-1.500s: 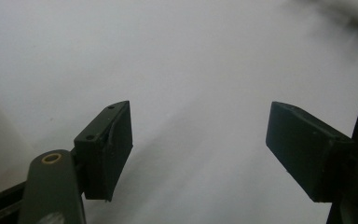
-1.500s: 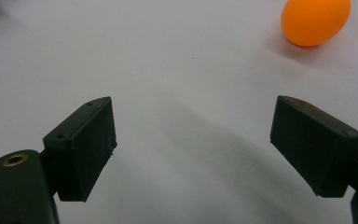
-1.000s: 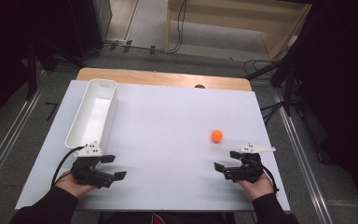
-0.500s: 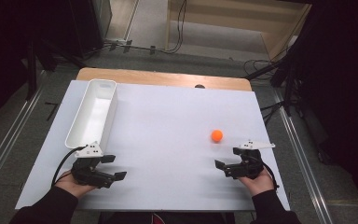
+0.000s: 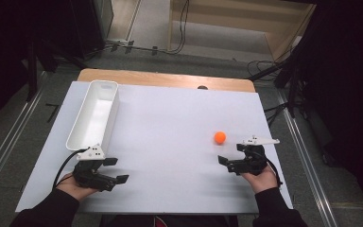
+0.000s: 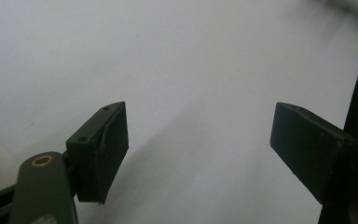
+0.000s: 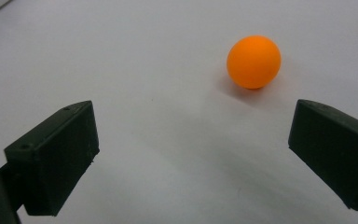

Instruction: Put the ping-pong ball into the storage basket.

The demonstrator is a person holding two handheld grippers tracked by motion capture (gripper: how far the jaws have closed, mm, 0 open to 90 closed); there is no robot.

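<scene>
An orange ball point(image 5: 220, 137) point(image 7: 254, 61) lies on the white table top point(image 5: 165, 127) at the right. My right gripper point(image 5: 230, 153) point(image 7: 193, 140) rests low just in front of it, to its right, jaws pointing left across the table. Its jaws have just been opening and stand wide, with nothing between them; the ball sits a little beyond them, toward the right-hand jaw in the right gripper view. My left gripper point(image 5: 117, 170) point(image 6: 198, 140) is open near the front left corner, over bare white surface.
A long white tray point(image 5: 103, 83) stands along the table's left side, just beyond the left gripper. A strip of wooden table edge point(image 5: 165, 79) runs along the back. Cables and dark stands lie on the floor beyond.
The right gripper's jaws have spread a little wider. Both hands have stayed about where they were, and the ball has not moved.
</scene>
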